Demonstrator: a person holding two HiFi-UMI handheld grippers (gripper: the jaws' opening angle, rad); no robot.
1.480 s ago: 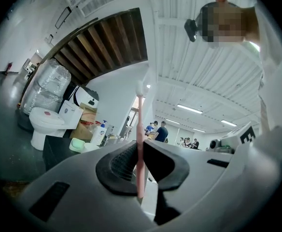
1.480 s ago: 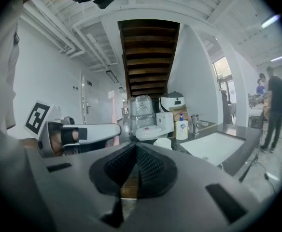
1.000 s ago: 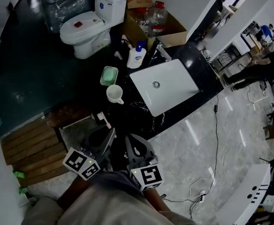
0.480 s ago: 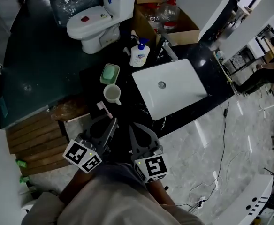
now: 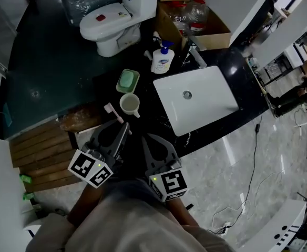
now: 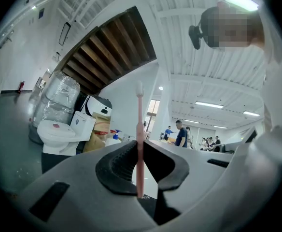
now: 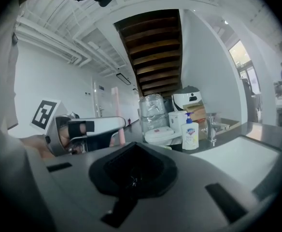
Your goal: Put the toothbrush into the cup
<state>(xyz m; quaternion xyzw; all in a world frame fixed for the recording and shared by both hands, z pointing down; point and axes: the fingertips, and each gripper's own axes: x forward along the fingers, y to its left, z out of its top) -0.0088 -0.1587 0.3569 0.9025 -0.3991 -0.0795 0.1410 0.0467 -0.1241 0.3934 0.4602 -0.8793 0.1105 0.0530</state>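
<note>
A pink toothbrush (image 5: 114,115) is clamped in my left gripper (image 5: 123,132), its white bristle head sticking out to the upper left. In the left gripper view the toothbrush (image 6: 140,134) stands upright between the closed jaws. The white cup (image 5: 130,105) stands on the black counter just right of the brush head, mouth up and empty. My right gripper (image 5: 152,144) is shut with nothing in it, beside the left one and below the cup. From the right gripper view I see the left gripper (image 7: 85,129) and the pink handle (image 7: 117,112).
A green soap dish (image 5: 127,81) lies behind the cup. A white soap bottle (image 5: 163,60) and a tap (image 5: 197,55) stand by the white sink (image 5: 216,96). A toilet (image 5: 111,22) and a cardboard box (image 5: 212,33) are beyond. A wooden platform (image 5: 38,151) lies left.
My left gripper has carried the toothbrush forward: the brush head, which was well short of the cup, now sits level with it on its left. The right gripper followed alongside.
</note>
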